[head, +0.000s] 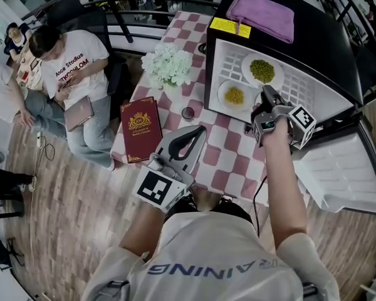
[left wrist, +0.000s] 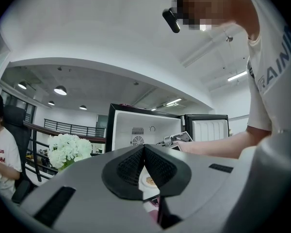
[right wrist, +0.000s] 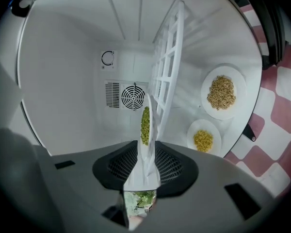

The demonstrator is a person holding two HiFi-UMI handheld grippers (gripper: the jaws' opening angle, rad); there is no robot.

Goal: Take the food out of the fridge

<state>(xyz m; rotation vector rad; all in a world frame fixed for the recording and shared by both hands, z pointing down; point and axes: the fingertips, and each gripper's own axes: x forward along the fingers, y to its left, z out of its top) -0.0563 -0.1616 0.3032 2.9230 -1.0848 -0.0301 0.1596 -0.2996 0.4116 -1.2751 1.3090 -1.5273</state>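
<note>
The right gripper [head: 267,93] is seen inside the open fridge [head: 222,61], on the checkered table [head: 232,158]. Its jaws are clamped on the rim of the plate of green food [right wrist: 145,125], which is seen edge-on between the pads, against the wire shelf [right wrist: 167,72]. A plate of yellow food [head: 234,95] and a plate of brown grain [right wrist: 220,92] are seen below that shelf. The left gripper [head: 199,130] is held level over the table, jaws closed together, nothing gripped.
</note>
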